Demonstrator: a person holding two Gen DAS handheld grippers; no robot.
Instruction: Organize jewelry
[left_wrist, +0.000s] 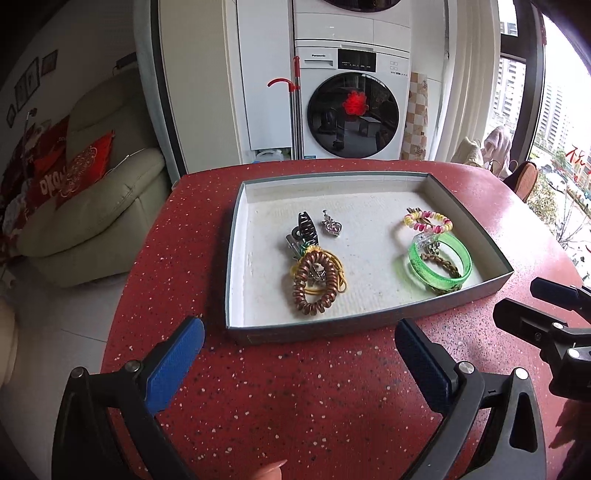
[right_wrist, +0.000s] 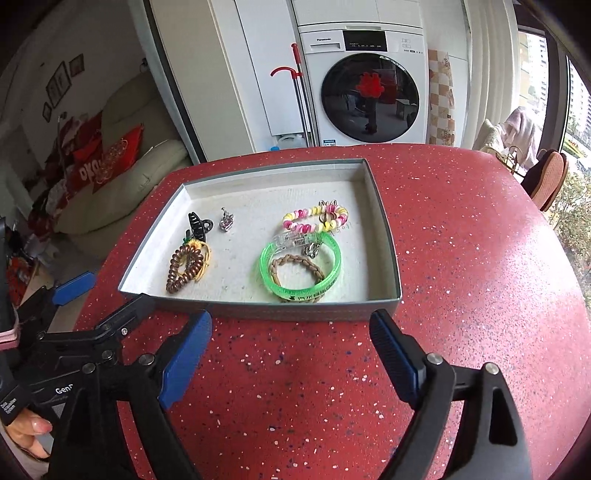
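Note:
A shallow grey tray (left_wrist: 369, 325) (right_wrist: 258, 308) with a white lining sits on the red speckled table. Inside on the left lie a brown coil hair tie (left_wrist: 314, 282) (right_wrist: 184, 267) over yellow bands, a black claw clip (left_wrist: 306, 227) (right_wrist: 198, 222) and a small silver crown charm (left_wrist: 331, 225) (right_wrist: 226, 221). On the right lie a pink-yellow coil tie (left_wrist: 428, 220) (right_wrist: 316, 218), a green bangle (left_wrist: 439, 264) (right_wrist: 299, 267) around a braided bracelet (right_wrist: 297, 264), and a clear clip (right_wrist: 293, 239). My left gripper (left_wrist: 299, 360) and right gripper (right_wrist: 290, 354) are open and empty in front of the tray.
The red table (left_wrist: 295, 406) (right_wrist: 480, 258) curves away at left and right. A washing machine (left_wrist: 351, 107) stands behind it, a cream sofa (left_wrist: 92, 206) at left, a window and chair (right_wrist: 546, 181) at right. The right gripper's body (left_wrist: 546, 332) shows beside the tray.

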